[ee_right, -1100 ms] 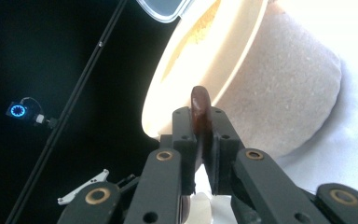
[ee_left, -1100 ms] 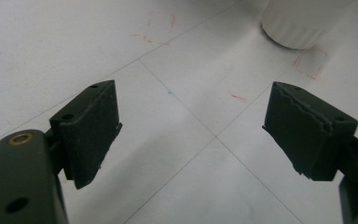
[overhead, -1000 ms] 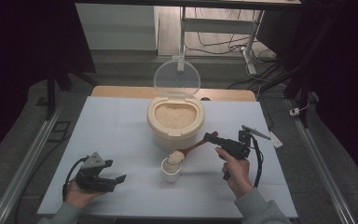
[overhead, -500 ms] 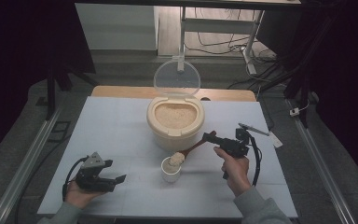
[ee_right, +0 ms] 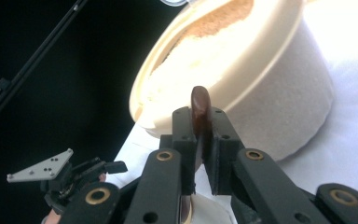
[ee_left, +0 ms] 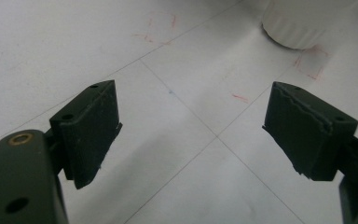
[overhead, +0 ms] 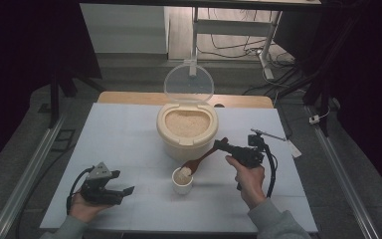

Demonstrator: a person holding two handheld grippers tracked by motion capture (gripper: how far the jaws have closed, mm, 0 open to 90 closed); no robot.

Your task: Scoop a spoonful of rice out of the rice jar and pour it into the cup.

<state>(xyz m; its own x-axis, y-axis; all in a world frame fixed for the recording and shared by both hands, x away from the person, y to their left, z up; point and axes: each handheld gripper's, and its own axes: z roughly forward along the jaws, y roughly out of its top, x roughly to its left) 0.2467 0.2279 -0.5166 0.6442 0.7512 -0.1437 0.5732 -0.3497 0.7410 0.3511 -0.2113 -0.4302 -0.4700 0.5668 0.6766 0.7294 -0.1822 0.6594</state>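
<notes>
1. Little has shifted since the earlier frames: the spoon point(overhead: 202, 159) is kept tilted over the cup point(overhead: 182, 180), its bowl of rice at the cup's mouth.
2. The spoon's handle is clamped between the jaws of the right gripper point(overhead: 225, 145), seen edge-on in the right gripper view.
3. The left gripper point(overhead: 125, 191) is held low over the desk point(overhead: 119, 129), well apart from the cup, its jaws spread wide with nothing between them.
4. A cream rice bin point(overhead: 187, 130), lid point(overhead: 188, 83) raised, stands just behind the cup.
</notes>
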